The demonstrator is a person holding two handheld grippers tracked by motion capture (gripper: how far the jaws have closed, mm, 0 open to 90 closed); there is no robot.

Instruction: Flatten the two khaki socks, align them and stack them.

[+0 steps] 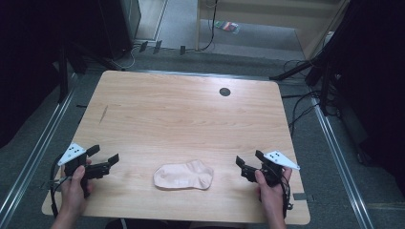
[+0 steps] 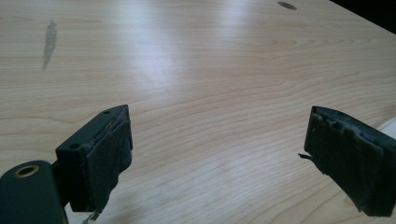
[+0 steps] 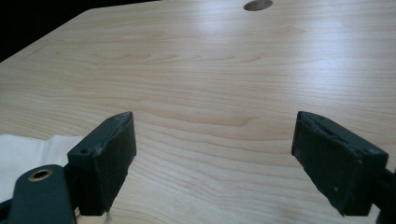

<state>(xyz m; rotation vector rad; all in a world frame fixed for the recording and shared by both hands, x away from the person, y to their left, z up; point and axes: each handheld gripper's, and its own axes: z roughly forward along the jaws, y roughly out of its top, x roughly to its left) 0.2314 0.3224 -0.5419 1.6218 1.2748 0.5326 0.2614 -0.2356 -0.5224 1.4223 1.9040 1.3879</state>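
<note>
- The tabletop point(image 1: 191, 114) is pale wood with rounded corners; most of its surface lies bare, so there is wide open room from the middle to the far edge.
- Grey floor point(image 1: 267, 38) surrounds the tabletop, with metal rails along both sides and cables beyond the far edge.
- The sock point(image 1: 184, 175) is pale pink and lies flat near the near edge, about midway between the two grippers and touching neither; it is short, with a rounded toe end at the left and a slightly rumpled outline.
- The left gripper point(image 1: 106, 160) is held in a hand point(image 1: 74, 183) near the near-left corner, jaws spread wide and released, holding nothing; bare wood lies between it and the sock.
- The right gripper point(image 1: 244, 164) is held in the other hand point(image 1: 270, 188) near the near-right edge, jaws likewise spread apart and empty; in the right gripper view a pale patch of the sock lies beside one jaw.
- A small dark round hole point(image 1: 225, 91) sits near the far edge, right of centre.
- A thin dark mark point(image 1: 103, 113) streaks the wood on the far-left part.
</note>
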